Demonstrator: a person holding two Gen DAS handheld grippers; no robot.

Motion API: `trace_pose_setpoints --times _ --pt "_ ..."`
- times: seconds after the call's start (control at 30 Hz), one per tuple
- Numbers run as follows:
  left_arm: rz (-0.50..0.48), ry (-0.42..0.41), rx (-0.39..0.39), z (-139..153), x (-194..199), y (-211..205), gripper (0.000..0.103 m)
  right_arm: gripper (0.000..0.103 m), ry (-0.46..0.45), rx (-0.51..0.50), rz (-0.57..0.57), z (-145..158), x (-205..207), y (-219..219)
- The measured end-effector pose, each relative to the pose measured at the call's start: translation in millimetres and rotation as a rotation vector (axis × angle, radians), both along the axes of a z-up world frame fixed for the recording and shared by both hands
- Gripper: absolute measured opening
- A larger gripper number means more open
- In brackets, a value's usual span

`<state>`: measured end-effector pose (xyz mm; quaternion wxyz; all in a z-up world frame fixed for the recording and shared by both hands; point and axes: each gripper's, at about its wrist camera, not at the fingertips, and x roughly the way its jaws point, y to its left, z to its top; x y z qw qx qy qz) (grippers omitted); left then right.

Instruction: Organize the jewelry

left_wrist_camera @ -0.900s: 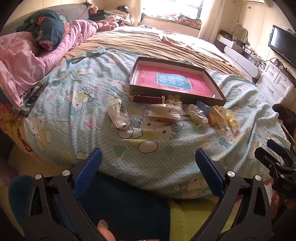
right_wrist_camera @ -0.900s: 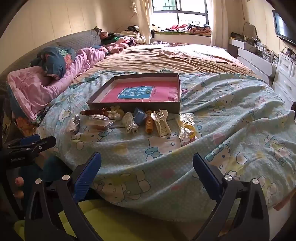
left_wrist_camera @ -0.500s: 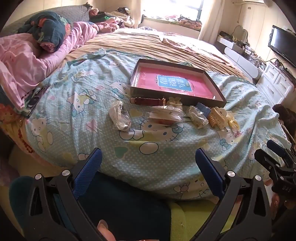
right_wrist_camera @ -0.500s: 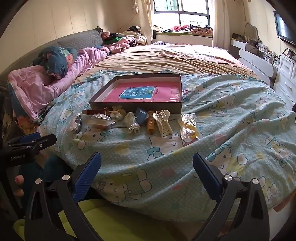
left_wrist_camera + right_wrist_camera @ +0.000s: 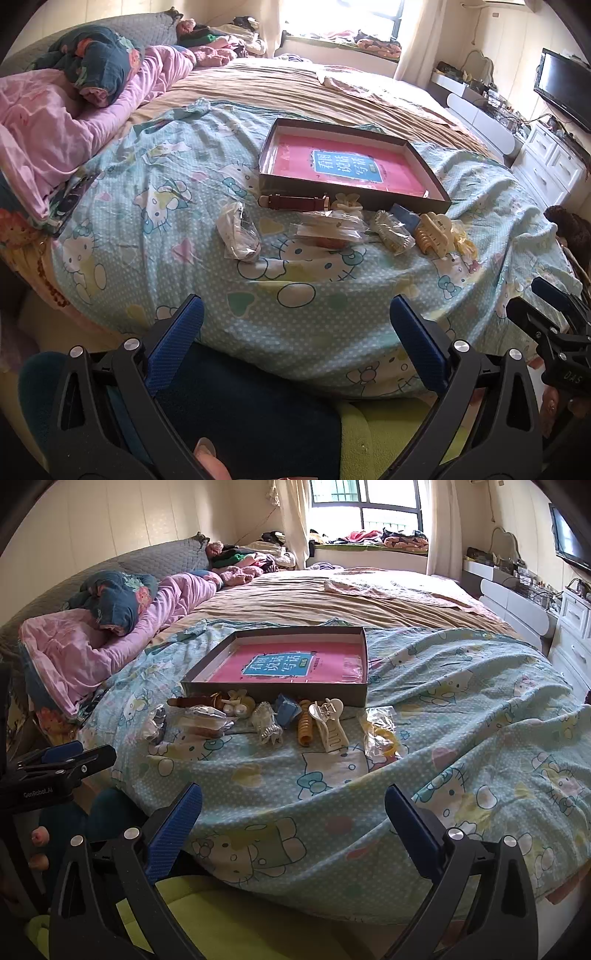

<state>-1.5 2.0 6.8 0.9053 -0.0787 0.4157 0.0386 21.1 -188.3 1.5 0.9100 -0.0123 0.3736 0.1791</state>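
Observation:
A shallow dark box (image 5: 432,175) (image 5: 364,653) with a pink book inside lies on the bed. In front of it lies a row of jewelry: a brown watch strap (image 5: 293,202) (image 5: 188,701), clear bags (image 5: 238,230) (image 5: 328,229), a cream hair claw (image 5: 432,234) (image 5: 330,725), an orange clip (image 5: 305,727), a blue item (image 5: 288,709) and a bagged yellow ring (image 5: 380,736). My left gripper (image 5: 295,325) and right gripper (image 5: 291,806) are both open and empty, short of the bed's near edge.
A Hello Kitty sheet (image 5: 295,295) covers the bed. Pink and dark bedding (image 5: 55,122) is piled at the left. A white dresser (image 5: 550,166) and a TV (image 5: 565,88) stand at the right. The other gripper shows at each view's side (image 5: 554,321) (image 5: 55,768).
Both grippers have risen and tilted slightly, so the bed and jewelry sit a little lower in view. Nothing on the bed has moved.

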Motion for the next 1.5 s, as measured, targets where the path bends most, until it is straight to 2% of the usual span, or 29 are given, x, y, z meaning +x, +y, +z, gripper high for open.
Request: trace_pose_setpoints --times 1.5 --pt "0.011 -0.005 0.009 2.0 1.8 0.7 0.095 0.098 -0.014 0.011 0.022 4.2 0.6 2.5"
